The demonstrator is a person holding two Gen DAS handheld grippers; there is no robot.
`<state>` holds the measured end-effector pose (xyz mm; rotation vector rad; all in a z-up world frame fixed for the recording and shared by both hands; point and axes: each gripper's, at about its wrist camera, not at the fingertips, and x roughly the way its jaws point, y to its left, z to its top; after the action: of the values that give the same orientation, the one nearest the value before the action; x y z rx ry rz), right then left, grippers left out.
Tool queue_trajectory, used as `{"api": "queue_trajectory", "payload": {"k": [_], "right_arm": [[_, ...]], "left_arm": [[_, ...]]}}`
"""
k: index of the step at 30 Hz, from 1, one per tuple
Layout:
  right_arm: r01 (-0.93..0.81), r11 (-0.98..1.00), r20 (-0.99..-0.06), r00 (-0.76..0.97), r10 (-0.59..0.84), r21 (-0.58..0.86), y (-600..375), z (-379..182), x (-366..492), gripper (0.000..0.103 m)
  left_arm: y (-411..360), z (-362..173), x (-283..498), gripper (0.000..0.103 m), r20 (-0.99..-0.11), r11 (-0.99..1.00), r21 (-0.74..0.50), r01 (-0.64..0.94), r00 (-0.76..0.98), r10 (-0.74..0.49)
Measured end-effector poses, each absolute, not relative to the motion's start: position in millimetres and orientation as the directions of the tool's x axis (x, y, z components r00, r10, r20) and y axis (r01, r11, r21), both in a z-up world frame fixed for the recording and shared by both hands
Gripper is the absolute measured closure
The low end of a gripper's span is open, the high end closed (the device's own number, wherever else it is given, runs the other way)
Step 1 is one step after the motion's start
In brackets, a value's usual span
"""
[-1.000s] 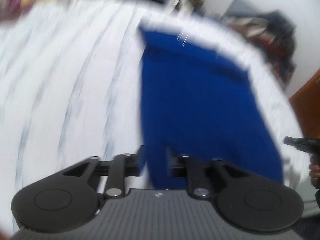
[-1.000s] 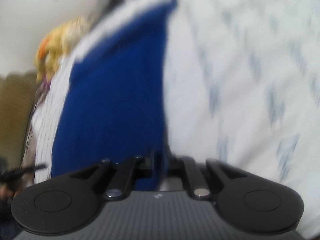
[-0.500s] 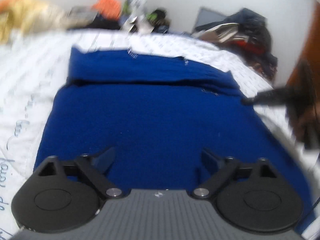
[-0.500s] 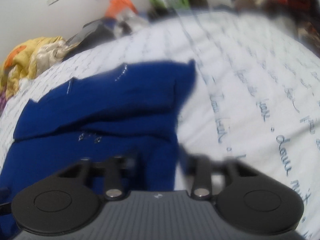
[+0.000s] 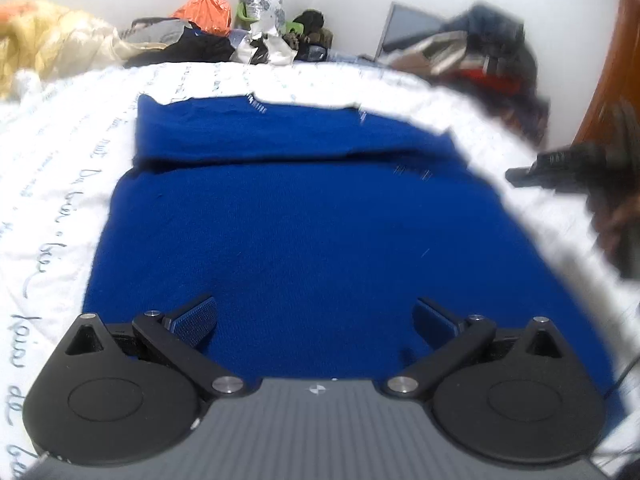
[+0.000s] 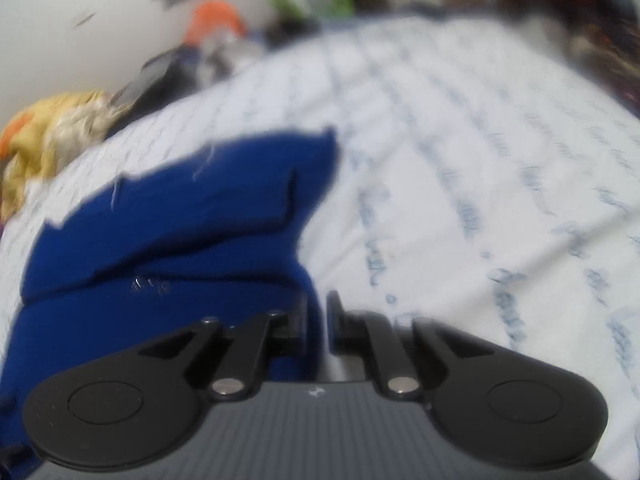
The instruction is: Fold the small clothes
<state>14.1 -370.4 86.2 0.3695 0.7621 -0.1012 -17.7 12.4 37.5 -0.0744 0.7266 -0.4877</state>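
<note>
A blue knit garment [image 5: 304, 216] lies flat on a white bed sheet with script print [image 5: 52, 200], its far end folded over in a band. My left gripper [image 5: 316, 320] is open wide and empty just above the garment's near edge. My right gripper [image 6: 318, 316] is nearly shut, with the garment's right edge [image 6: 312, 280] between its fingers. The right gripper also shows blurred at the right of the left wrist view [image 5: 560, 168]. In the right wrist view the garment [image 6: 180, 220] spreads to the left.
Piles of clothes and clutter line the far side of the bed: a yellow heap [image 5: 48, 48] at left, an orange bag [image 5: 204, 12], dark clothes [image 5: 488, 56] at right. A brown door [image 5: 616, 80] stands at far right.
My left gripper let go of the garment, opened wide and swung to face it square on. The garment went from hanging to lying flat. My right gripper stayed on its edge.
</note>
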Motion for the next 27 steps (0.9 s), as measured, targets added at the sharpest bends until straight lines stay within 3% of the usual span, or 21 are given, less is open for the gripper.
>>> {"api": "queue_trajectory", "payload": {"k": [2,4,7,9,10,15,18,20,21,22,23,25,26,27], "right_arm": [[0.178,0.915,-0.592,0.802,0.078,0.362,-355,99,-5,0.09],[0.08,0.925,-0.596,0.784,0.172,0.371,-321,97,-1,0.09],[0.009,0.97,-0.678,0.717,0.163,0.242,-266,70,14,0.091],[-0.029,0.995,-0.631,0.771,0.083,0.096,-248,54,5,0.088],[-0.057,0.998,-0.599,0.799,0.056,0.017,-247,48,-2,0.086],[0.039,0.999,-0.598,0.801,-0.019,0.021,-293,43,-11,0.085],[0.078,0.994,-0.645,0.756,-0.112,-0.081,-279,53,-12,0.075],[0.072,0.997,-0.646,0.76,-0.067,-0.019,-263,71,-23,0.074],[0.031,0.999,-0.624,0.781,-0.013,0.019,-254,76,-32,0.065],[-0.008,1.0,-0.619,0.785,0.019,0.021,-240,77,-38,0.047],[-0.046,0.999,-0.632,0.775,0.034,-0.002,-229,73,-43,0.038],[-0.127,0.99,-0.679,0.733,0.049,-0.066,-209,49,-49,0.028],[-0.12,0.991,-0.621,0.782,0.054,-0.065,-213,42,-62,0.023],[-0.105,0.994,-0.62,0.782,0.06,-0.037,-224,38,-66,0.015]], "left_arm": [[10,38,-7,0.0,-0.619,0.878,-0.301,0.373,0.623,-0.477],[1,31,7,0.001,-0.652,0.894,-0.301,0.332,0.613,-0.447],[-16,25,1,0.0,-0.652,0.925,-0.108,0.363,0.677,-0.342],[-18,17,-16,0.0,-0.635,0.918,0.04,0.395,0.719,-0.282],[-10,16,-19,0.0,-0.647,0.916,0.011,0.4,0.701,-0.299],[17,14,-27,0.0,-0.641,0.93,0.004,0.367,0.715,-0.279],[13,14,-29,0.0,-0.639,0.934,0.019,0.356,0.723,-0.263],[13,15,-30,0.0,-0.638,0.937,0.019,0.35,0.726,-0.258],[12,15,-30,0.0,-0.637,0.937,0.021,0.348,0.727,-0.256],[13,15,-29,0.0,-0.637,0.938,0.022,0.347,0.727,-0.254],[13,15,-29,0.0,-0.638,0.938,0.023,0.346,0.728,-0.253],[14,16,-31,0.0,-0.64,0.938,0.03,0.346,0.728,-0.248],[16,17,-35,0.0,-0.638,0.936,0.04,0.349,0.73,-0.245],[20,17,-39,0.0,-0.639,0.936,0.046,0.349,0.73,-0.241]]}}
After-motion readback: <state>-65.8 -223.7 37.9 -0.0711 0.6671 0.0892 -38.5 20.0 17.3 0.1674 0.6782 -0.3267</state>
